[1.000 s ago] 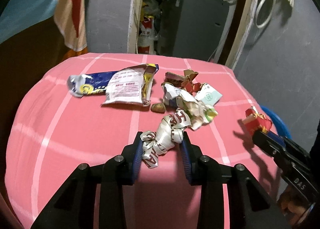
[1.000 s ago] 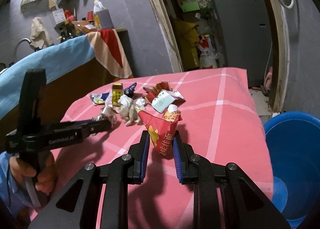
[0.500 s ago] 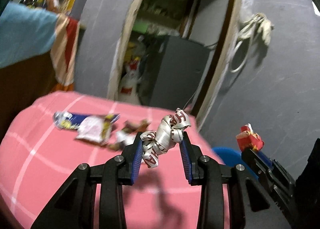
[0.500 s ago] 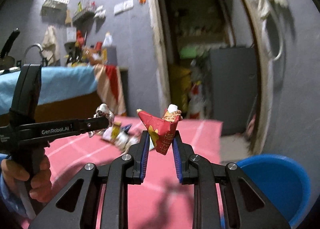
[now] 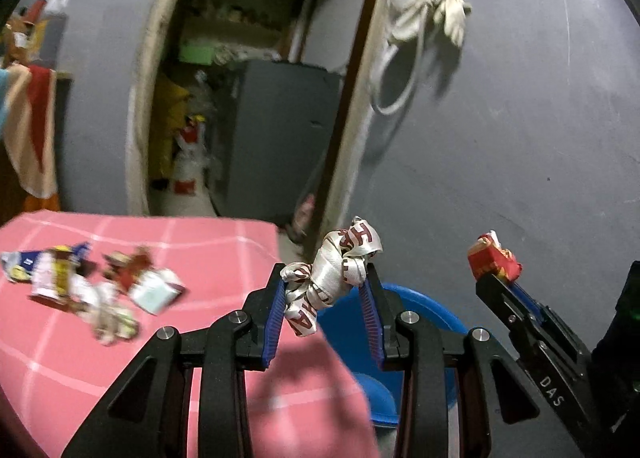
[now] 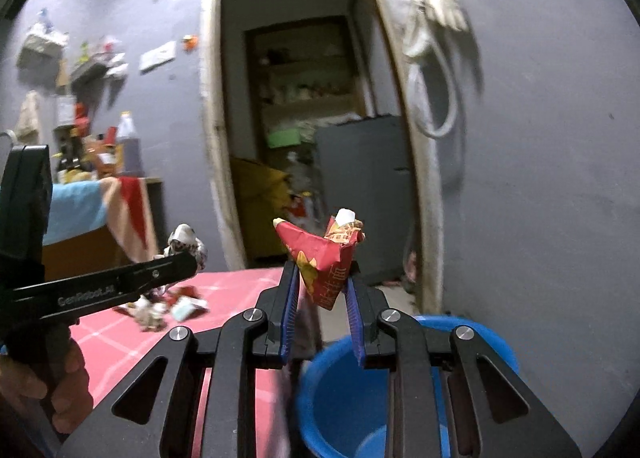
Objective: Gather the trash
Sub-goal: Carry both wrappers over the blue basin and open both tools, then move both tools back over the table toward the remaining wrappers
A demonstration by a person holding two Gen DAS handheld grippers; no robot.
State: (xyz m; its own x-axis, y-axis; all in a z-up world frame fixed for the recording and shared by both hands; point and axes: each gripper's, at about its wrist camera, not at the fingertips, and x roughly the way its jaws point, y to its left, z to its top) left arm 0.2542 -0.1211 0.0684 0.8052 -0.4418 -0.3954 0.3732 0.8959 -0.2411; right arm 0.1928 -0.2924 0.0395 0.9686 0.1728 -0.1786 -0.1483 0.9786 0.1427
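My left gripper (image 5: pixel 326 286) is shut on a crumpled white ribbon with maroon letters (image 5: pixel 336 270), held in the air over the right edge of the pink table (image 5: pixel 160 358), just above the blue bucket (image 5: pixel 424 322). My right gripper (image 6: pixel 320 282) is shut on a folded red wrapper (image 6: pixel 324 258) and hovers above the blue bucket (image 6: pixel 348 390). The right gripper with the red wrapper (image 5: pixel 494 262) also shows in the left wrist view. The left gripper with the ribbon (image 6: pixel 186 246) shows in the right wrist view.
Several wrappers and packets (image 5: pixel 100 290) lie in a blurred pile on the pink checked table. Beyond it stand a grey wall, an open doorway with a grey cabinet (image 5: pixel 280 137), and a rope (image 5: pixel 420 25) hanging on the door frame. A towel-draped counter (image 6: pixel 100 209) is at left.
Both grippers have lifted off the table and swung right with their trash. The blue bucket now lies below both of them, and the trash pile has slid to the left.
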